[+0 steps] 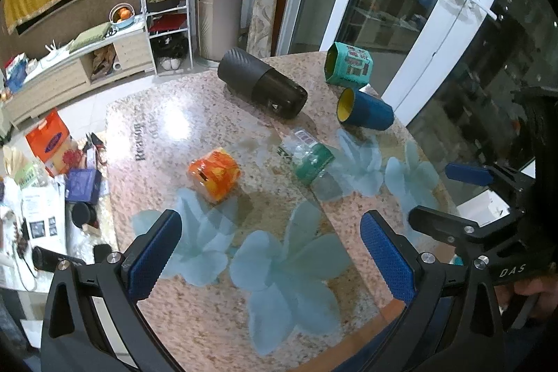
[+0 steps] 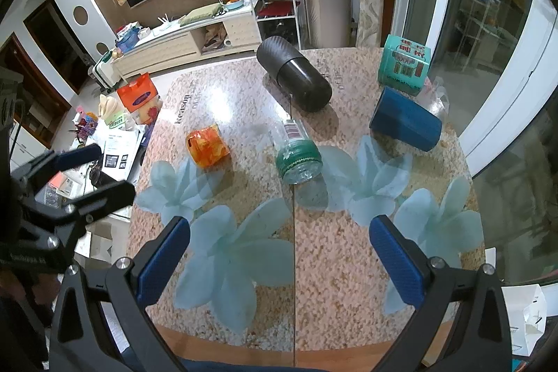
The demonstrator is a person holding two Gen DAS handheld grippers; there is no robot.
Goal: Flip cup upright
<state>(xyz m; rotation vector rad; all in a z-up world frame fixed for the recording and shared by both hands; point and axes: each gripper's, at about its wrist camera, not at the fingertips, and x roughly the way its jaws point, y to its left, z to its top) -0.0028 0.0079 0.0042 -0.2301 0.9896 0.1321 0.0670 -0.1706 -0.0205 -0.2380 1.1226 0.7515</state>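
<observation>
Both grippers, left (image 1: 270,253) and right (image 2: 279,257), hover wide and empty near the table's (image 2: 331,267) front, so the right should straddle the cup (image 2: 404,124) lying far right, then tip it.

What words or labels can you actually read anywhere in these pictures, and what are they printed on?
"Reason": printed on the table top, with a smaller line beside it, too blurred to read.
"DAS": on the right gripper's black frame.
Teal box, clear bottle, orange bag: print unreadable.
</observation>
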